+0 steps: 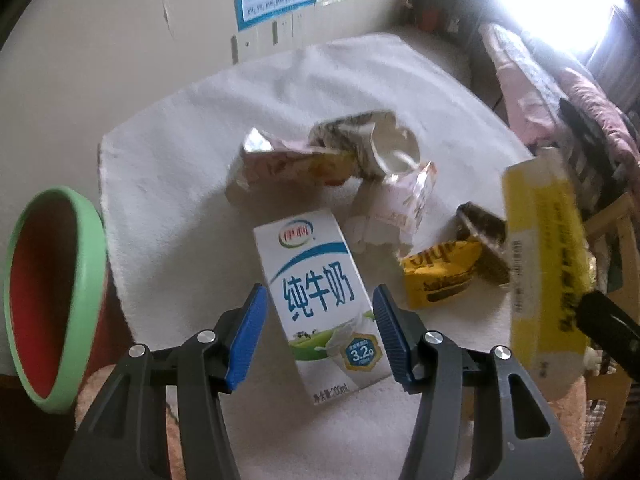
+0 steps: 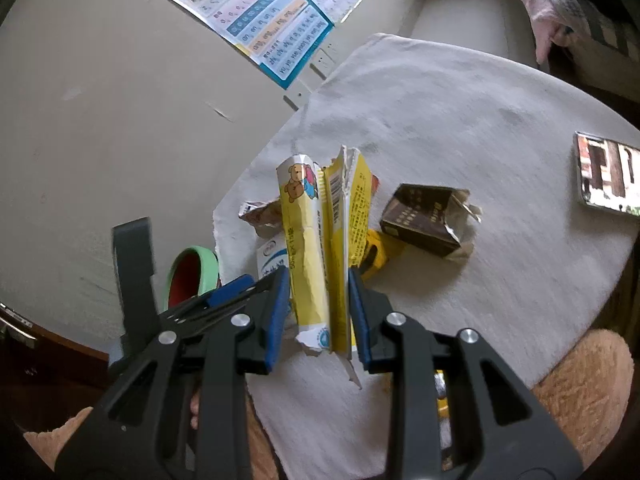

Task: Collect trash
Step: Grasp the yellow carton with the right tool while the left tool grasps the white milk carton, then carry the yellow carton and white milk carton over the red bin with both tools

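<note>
A white and blue milk carton (image 1: pixel 320 300) lies on the white cloth-covered table (image 1: pixel 180 152), between the open blue pads of my left gripper (image 1: pixel 320 304), which do not touch it. My right gripper (image 2: pixel 318 304) is shut on a torn yellow box (image 2: pixel 320 248) and holds it above the table; the box also shows at the right of the left wrist view (image 1: pixel 544 256). Behind the carton lie a crushed paper cup (image 1: pixel 372 144), crumpled wrappers (image 1: pixel 288 164), a small yellow carton (image 1: pixel 436 272) and a dark brown box (image 2: pixel 424 220).
A green-rimmed red bin (image 1: pixel 52 292) stands at the table's left edge, also seen in the right wrist view (image 2: pixel 192 276). A phone (image 2: pixel 608 172) lies on the table at far right. Posters hang on the wall (image 2: pixel 256 16). A bed with pink bedding (image 1: pixel 560 92) is at the right.
</note>
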